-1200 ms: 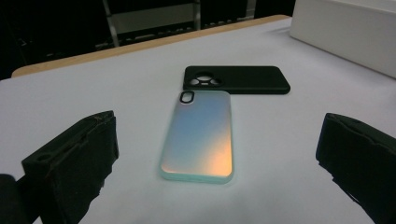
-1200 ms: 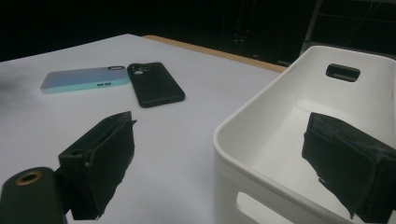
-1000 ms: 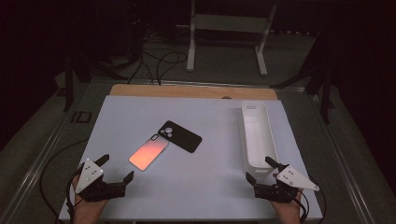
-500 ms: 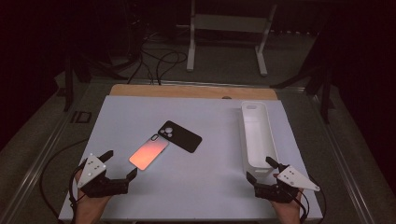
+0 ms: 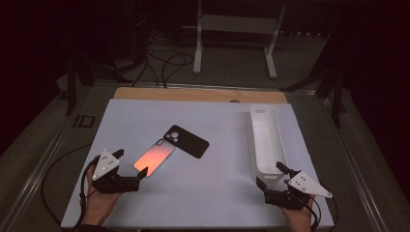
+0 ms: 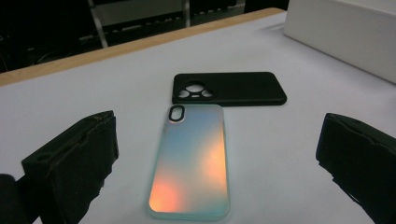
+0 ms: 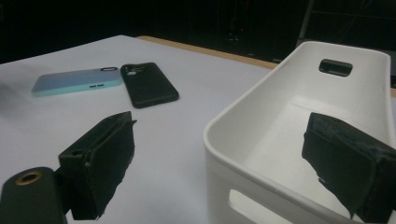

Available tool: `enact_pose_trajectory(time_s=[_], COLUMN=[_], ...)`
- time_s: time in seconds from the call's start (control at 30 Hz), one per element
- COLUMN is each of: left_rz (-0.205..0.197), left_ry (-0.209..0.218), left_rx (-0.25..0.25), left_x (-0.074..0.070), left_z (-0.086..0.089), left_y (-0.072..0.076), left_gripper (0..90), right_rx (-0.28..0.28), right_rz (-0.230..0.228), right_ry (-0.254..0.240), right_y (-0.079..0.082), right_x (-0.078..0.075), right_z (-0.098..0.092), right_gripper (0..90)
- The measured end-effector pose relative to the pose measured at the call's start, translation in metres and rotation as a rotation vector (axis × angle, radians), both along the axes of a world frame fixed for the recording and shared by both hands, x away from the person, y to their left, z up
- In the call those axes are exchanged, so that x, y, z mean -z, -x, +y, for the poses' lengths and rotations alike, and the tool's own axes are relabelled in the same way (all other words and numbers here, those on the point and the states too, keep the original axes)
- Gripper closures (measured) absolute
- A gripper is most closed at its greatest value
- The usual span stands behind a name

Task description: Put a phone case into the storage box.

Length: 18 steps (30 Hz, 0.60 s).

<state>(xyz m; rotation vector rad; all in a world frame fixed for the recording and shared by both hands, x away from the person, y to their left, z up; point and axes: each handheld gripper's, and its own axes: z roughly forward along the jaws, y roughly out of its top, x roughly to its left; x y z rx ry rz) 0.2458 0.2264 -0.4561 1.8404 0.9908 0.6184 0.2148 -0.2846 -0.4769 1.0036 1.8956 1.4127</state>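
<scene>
1. I see the wide white table top (image 5: 203,193) carrying everything, with the person's two forearms coming in from its near edge at 6 o'clock.
2. The long white plastic bin (image 5: 267,140) stands lengthwise on the right part of the table. In my right gripper view its near rim sits between the jaws, not touched by either.
3. My left gripper (image 5: 128,164) rests low at about 8 o'clock on the table, hand wrapped round its body, grey plate on top, jaws pointing towards 1 o'clock. The jaws are spread wide and hold nothing.
4. My right gripper (image 5: 270,176) sits at about 4 o'clock, held low, jaws pointing towards 11 o'clock at the bin's near end. Its jaws are also spread wide and empty.
5. The iridescent phone case with an orange-to-pale-blue sheen (image 6: 192,161) lies flat on the table near the middle, slightly left. Its oval camera opening is at the far end, and its edges look pale mint.
6. That case lies just ahead of the left gripper at its 12 o'clock, in line with the gap between the open jaws, with its near end close to the jaw tips but not touching them.
7. The matte black phone case (image 6: 229,88) lies flat beyond it, crosswise, its camera cutout just beside the iridescent case's far end; I cannot tell whether they touch.
</scene>
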Motion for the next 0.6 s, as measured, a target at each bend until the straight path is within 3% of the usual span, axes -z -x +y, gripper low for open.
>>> enact_pose_trajectory(time_s=[0.6], left_rz=[0.076], left_ry=[-0.041], left_rx=[-0.006], left_x=[0.000], left_z=[0.002], left_y=[-0.022], left_gripper=[0.0], right_rx=[0.002], right_rz=[0.004], right_ry=[0.000], right_y=[-0.001], right_x=[0.001], right_z=[0.001], right_gripper=[9.2])
